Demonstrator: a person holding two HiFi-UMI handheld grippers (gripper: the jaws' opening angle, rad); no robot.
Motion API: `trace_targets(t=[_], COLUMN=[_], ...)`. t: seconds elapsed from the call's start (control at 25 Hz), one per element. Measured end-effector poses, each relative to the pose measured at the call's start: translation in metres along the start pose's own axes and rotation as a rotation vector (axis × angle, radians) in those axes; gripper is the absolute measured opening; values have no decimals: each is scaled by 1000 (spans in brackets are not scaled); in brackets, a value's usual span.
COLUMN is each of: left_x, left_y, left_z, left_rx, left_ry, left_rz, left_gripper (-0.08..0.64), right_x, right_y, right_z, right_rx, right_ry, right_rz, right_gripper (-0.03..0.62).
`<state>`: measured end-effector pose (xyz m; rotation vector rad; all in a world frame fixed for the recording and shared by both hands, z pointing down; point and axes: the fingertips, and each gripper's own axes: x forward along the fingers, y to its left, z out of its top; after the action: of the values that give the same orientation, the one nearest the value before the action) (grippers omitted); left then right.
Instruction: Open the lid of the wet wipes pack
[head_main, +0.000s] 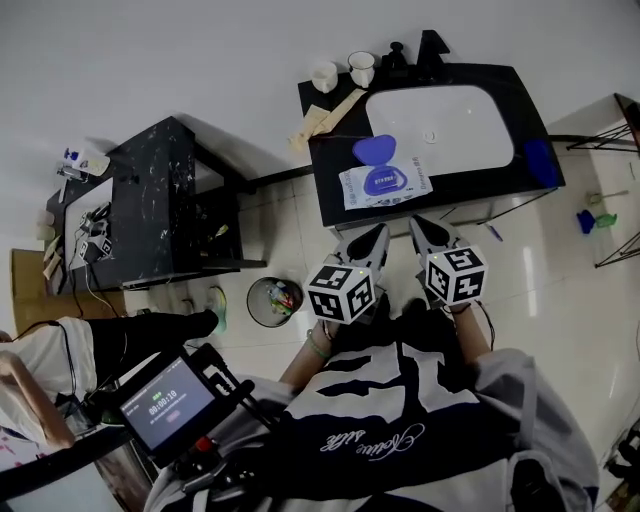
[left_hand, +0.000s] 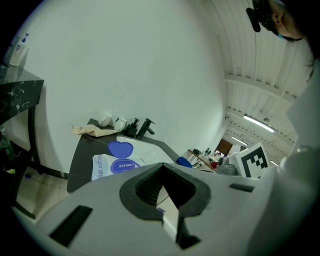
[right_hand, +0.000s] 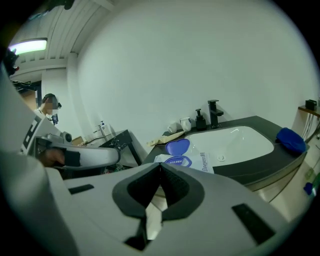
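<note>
Black counter (head_main: 335, 160) holds a white basin (head_main: 440, 130); black faucet (head_main: 432, 48) at back edge. White cup (head_main: 324, 76) and second cup (head_main: 361, 67) stand at back left, beige cloth (head_main: 325, 118) just beside. Floor: black marbled cabinet (head_main: 150, 200) well left, round bin (head_main: 274, 301) near it.

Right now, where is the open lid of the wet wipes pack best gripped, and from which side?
Probably its free rounded edge: the blue lid is flipped back toward the wall, hinged at the wet wipes pack. Come from above, at the wall side.

The person wears a black shirt (head_main: 400, 420) with white patches, white script and grey sleeves (head_main: 530, 400).
</note>
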<state>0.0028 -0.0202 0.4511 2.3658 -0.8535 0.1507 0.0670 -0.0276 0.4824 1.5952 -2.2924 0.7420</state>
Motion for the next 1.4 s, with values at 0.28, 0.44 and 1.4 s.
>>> trace_targets(t=[0.28,0.44,1.4], left_x=[-2,-16,-91], left_y=[-17,-43,-169], left_z=[2,-13,-116], left_rx=[-16,-47,-8], left_ry=[-16,-53,-71], left_rz=[35,75,146], left_gripper=[-2,-2,-2], right_x=[-21,-58,-205], right_y=[7,8,50], right_z=[4,-9,-96], right_rx=[-15,-10,4], right_ry=[-14,-21,-71], right_rz=[64,101,213], right_gripper=[-2,-2,-2])
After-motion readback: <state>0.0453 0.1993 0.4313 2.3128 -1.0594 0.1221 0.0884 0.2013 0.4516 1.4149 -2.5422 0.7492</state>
